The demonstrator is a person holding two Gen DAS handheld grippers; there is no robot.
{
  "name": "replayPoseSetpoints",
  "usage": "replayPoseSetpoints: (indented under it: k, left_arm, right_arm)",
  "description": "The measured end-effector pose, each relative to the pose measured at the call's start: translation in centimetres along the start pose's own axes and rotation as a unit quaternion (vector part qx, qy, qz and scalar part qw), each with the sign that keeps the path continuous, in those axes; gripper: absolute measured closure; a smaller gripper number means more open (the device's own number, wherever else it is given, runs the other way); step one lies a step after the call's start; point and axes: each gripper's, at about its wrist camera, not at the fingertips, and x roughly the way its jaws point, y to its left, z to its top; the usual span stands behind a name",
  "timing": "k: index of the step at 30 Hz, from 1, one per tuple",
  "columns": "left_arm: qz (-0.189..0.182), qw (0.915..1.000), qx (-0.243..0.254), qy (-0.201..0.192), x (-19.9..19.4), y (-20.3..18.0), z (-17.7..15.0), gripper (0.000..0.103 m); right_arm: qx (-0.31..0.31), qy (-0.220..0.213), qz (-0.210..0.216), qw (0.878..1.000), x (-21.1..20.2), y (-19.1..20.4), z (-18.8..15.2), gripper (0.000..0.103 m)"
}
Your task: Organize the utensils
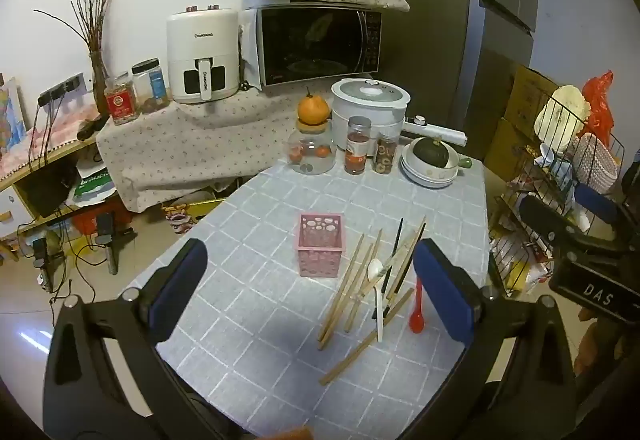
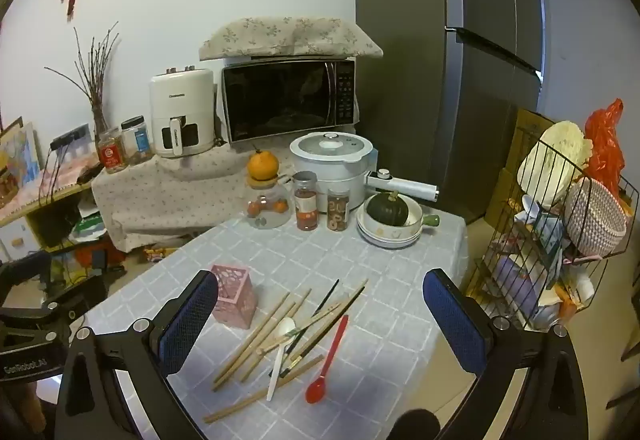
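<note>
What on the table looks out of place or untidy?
The chopsticks, white spoon and red spoon lie loose and crossed on the table, beside the pink holder, which looks empty.

From my left wrist view, the red spoon (image 1: pixel 417 310) runs up behind the right-hand pad (image 1: pixel 444 292), so its handle is partly hidden. In my right wrist view, the left-hand pad (image 2: pixel 188 324) covers the holder's (image 2: pixel 236 300) near corner. I can't count the overlapping chopsticks (image 2: pixel 256 336) between the jaws.
</note>
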Motion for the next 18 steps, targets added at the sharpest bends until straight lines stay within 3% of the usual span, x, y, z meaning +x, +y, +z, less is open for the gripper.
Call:
replayPoseSetpoints:
  k: [2, 18]
  left_arm:
    - [-0.007, 0.9999, -0.003, -0.014, -0.2, 0.1, -0.1, 0.001]
    - [-0.015, 0.9999, 0.002, -0.003, -0.3, -0.6, 0.1, 0.001]
  right_arm:
    - [0.001, 0.001, -0.002, 1.0, -0.2, 0.1, -0.1, 0.0]
    - [0.012, 0.004, 0.007, 1.0, 0.3, -0.5, 0.0, 0.0]
